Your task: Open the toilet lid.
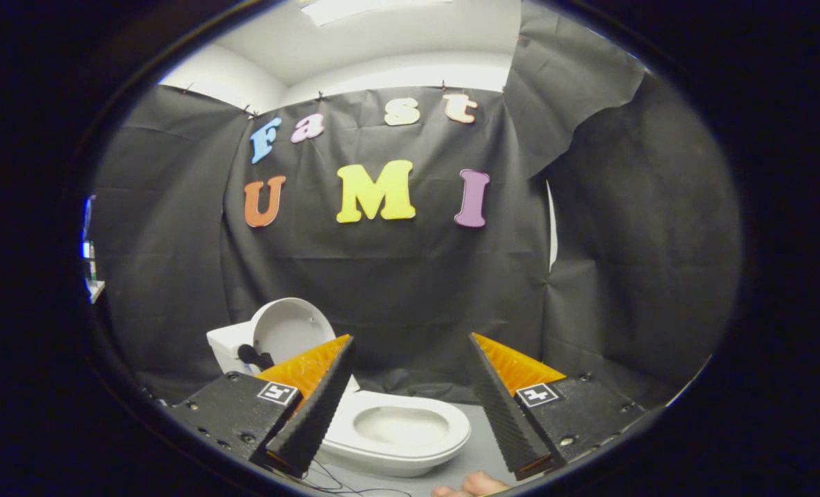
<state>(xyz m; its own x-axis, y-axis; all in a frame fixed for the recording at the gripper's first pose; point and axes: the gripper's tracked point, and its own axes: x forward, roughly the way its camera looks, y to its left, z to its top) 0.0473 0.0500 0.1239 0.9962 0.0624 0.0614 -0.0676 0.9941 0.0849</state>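
A small white toilet (396, 431) stands on the grey floor just ahead of my fingers. Its round lid (289, 328) is raised upright and leans back against the white tank (225, 345). The seat ring and the bowl's inside lie bare. My gripper (410, 345) hovers above and in front of the toilet, open wide, with nothing between its orange and black fingers (313, 407). The left finger partly covers the lid's lower right edge and the bowl's left rim.
Black cloth hangs behind the toilet and on both sides. Thin dark cables (334, 480) trail on the grey floor (475, 452) in front of the bowl. A person's fingertips (472, 486) show at the floor's near edge.
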